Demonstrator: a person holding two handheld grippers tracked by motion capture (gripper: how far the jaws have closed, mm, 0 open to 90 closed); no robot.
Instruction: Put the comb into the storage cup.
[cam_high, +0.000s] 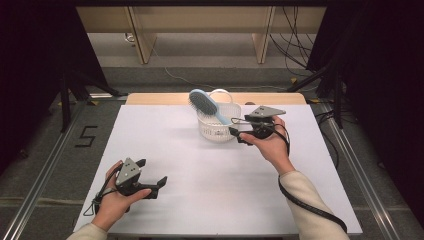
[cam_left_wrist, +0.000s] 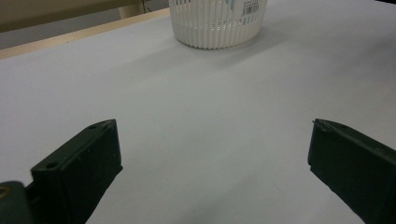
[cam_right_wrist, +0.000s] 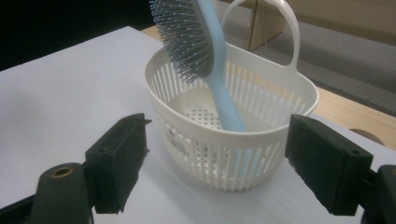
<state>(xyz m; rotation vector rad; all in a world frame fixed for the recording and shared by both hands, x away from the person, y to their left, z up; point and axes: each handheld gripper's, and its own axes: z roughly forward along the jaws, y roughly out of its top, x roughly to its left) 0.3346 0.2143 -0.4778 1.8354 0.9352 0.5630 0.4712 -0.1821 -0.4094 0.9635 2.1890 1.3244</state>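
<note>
The hairbrush (cam_high: 206, 105) stands in the white basket (cam_high: 215, 131), its handle end hidden behind the slatted wall and hard to make out through the slits. Its long axis leans: handle down inside the basket, bristled head up and out over the rim on the side away from the right gripper (cam_high: 239, 132). That gripper sits just beside the basket, fingers wide apart, holding nothing. The left gripper (cam_high: 152, 172) rests well apart from the basket, toward the person, fingers also wide and empty. Bare table (cam_high: 210, 190) lies between it and the basket; the basket stands near the table's far edge.
</note>
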